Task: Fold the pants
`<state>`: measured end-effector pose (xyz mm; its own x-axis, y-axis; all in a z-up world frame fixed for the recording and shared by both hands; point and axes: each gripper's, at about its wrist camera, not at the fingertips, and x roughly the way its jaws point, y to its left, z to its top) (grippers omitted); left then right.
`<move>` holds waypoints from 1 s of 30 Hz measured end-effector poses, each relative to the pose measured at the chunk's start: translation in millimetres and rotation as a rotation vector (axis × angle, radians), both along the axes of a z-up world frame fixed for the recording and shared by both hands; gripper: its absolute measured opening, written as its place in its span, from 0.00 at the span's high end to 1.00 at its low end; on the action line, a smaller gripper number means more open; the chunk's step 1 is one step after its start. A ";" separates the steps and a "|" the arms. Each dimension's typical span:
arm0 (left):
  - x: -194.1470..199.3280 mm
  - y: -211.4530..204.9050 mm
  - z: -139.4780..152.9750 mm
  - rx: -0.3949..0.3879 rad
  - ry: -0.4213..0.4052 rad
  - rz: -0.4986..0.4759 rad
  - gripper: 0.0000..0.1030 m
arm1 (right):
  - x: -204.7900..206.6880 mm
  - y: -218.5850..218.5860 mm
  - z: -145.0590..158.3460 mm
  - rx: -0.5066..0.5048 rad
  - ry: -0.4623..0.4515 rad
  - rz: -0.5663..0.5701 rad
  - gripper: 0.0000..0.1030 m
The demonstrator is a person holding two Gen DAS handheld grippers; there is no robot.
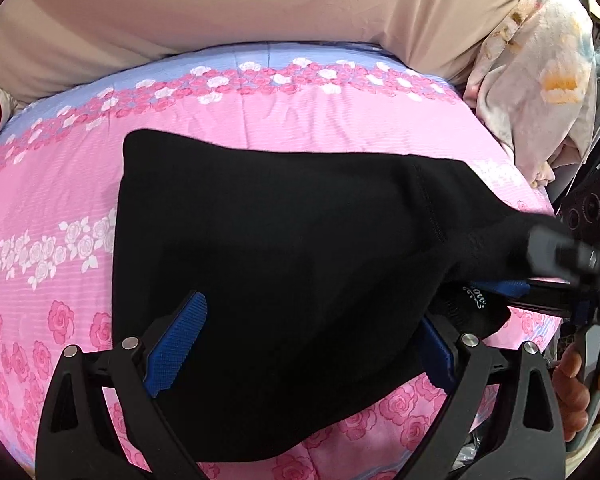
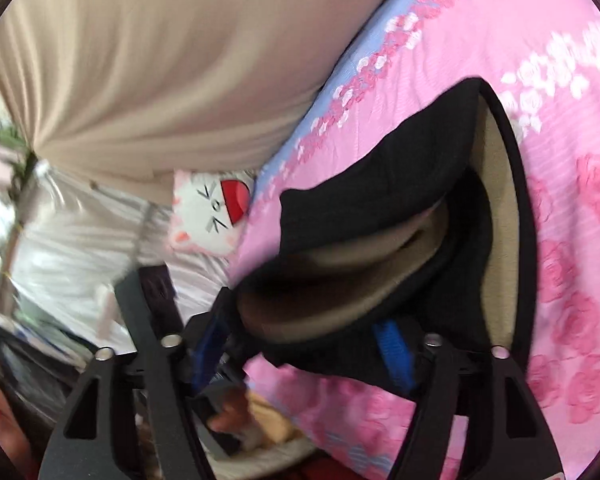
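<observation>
Black pants lie folded on the pink rose-print bed sheet. My left gripper stands open, its blue-padded fingers wide apart on either side of the cloth's near edge. My right gripper comes in from the right and appears closed on the waistband end of the pants. In the right wrist view the pants show their beige lining and bunch between the blue fingers of that gripper; the image is blurred.
A beige headboard cushion runs along the far side of the bed. A floral quilt is heaped at the right. A white cat-face pillow lies at the bed's end. The bed edge is close on the right.
</observation>
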<state>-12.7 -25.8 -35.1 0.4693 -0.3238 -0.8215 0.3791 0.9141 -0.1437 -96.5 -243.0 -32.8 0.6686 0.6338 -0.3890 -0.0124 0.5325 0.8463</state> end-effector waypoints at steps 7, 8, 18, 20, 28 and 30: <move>-10.7 1.3 1.2 0.004 -0.004 -0.038 0.10 | 14.1 13.4 1.3 -0.079 -0.021 -0.036 0.86; -12.3 5.1 3.8 -0.013 0.004 -0.047 0.10 | 14.8 15.8 -0.5 -0.104 -0.006 -0.031 0.91; -12.1 81.6 20.1 -0.068 -0.024 0.086 0.05 | -28.9 21.9 35.0 -0.725 -0.021 0.052 0.85; -3.4 87.0 4.4 0.003 -0.015 0.147 0.05 | -23.3 7.5 -1.3 -0.781 0.124 0.013 0.84; 12.3 105.0 -26.9 0.007 0.070 0.213 0.05 | -16.4 21.2 79.3 -0.717 -0.103 -0.181 0.59; 10.2 107.2 -30.0 0.007 0.064 0.212 0.05 | 21.0 53.7 86.8 -0.720 -0.142 -0.052 0.56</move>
